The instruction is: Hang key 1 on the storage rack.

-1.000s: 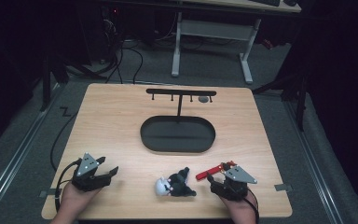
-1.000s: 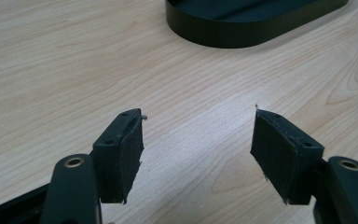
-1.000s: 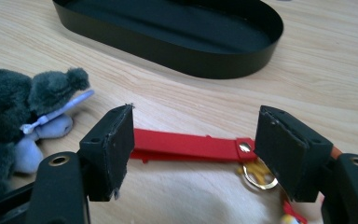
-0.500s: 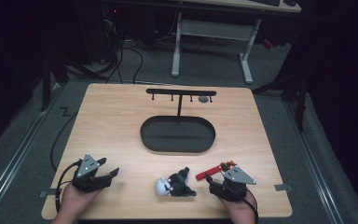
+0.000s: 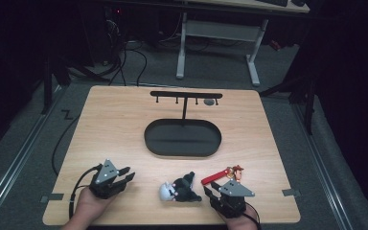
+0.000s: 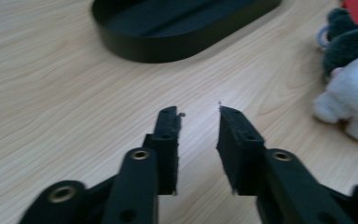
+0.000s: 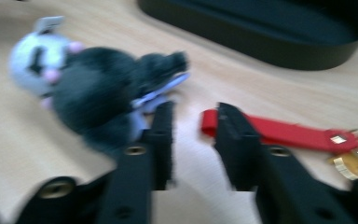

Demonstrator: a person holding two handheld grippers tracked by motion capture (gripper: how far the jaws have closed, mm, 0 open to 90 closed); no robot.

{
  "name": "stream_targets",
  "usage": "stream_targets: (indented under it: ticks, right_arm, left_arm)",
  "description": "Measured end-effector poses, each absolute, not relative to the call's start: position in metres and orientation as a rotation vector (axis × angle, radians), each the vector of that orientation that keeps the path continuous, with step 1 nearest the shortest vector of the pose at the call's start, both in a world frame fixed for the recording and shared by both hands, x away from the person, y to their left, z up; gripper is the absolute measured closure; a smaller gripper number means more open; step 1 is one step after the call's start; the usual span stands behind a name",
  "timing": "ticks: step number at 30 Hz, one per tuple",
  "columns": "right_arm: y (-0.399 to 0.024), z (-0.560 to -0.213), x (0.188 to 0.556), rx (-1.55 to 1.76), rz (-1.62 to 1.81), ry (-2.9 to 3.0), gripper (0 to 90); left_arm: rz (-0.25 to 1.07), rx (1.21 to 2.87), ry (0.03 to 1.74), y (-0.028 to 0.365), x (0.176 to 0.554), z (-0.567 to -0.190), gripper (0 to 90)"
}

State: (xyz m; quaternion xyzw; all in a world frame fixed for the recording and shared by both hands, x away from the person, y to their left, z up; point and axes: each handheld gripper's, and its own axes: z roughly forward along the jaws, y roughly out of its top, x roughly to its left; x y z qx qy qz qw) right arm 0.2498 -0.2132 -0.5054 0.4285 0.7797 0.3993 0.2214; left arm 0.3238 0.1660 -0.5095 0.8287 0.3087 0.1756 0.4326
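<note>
Right gripper (image 5: 211, 191) sits low at the near edge of the table (image 5: 115, 124), in the person's right hand (image 5: 237, 221); its 2 jaws have just been closing and now stand a narrow gap apart with only bare wood between them, gripping nothing. In the right gripper view (image 7: 193, 109) the near end of the red strap (image 7: 279, 133) lies just beyond its right jaw tip, whether touching or not I cannot tell, and the strap runs off to the right to a small figure charm (image 7: 354, 161). Just ahead and left of the same gripper lies the plush toy (image 7: 98, 88), dark body, white head with pink spots, a pale lilac loop at its end close to the left jaw tip; this frame is blurred, contact not resolvable. Left gripper (image 5: 127, 178) rests well apart from the right one, on the far side of the plush toy (image 5: 179, 189), held in the left hand (image 5: 88, 206). Its jaws have also just been closing; the left gripper view (image 6: 200, 112) shows them a small gap apart over bare table, empty. From this gripper the plush toy (image 6: 349, 84) is off to the right, not touching. Farther out, ahead of both grippers, sits the black oval tray (image 5: 148, 139), and beyond it the black T-shaped rack (image 5: 184, 95) with small pegs.
</note>
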Motion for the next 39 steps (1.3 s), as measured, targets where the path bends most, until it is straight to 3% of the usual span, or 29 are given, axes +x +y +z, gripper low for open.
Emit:
stream_targets:
  ticks: [1,4,8,16,27,39]
  right_arm:
    - [-0.213,-0.505,0.250,1.184,1.103,2.155,72.6]
    - [-0.207,-0.505,0.237,1.165,1.117,2.196,90.0]
    - [-0.197,-0.506,0.227,1.135,1.111,2.253,90.0]
    - [-0.180,-0.518,0.228,1.094,1.081,2.357,90.0]
    - [-0.172,-0.521,0.250,1.090,1.059,2.362,89.9]
    - [-0.154,-0.522,0.301,1.046,1.087,2.370,88.9]
  left_arm:
    - [0.438,2.065,0.769,0.166,0.324,-0.510,74.7]
    - [0.418,2.100,0.704,0.137,0.322,-0.511,81.4]
    - [0.385,2.137,0.653,0.112,0.320,-0.515,85.6]
    - [0.349,2.183,0.577,0.087,0.315,-0.521,85.8]
    - [0.326,2.188,0.575,0.097,0.298,-0.521,85.8]
    - [0.300,2.176,0.595,0.105,0.265,-0.520,85.1]
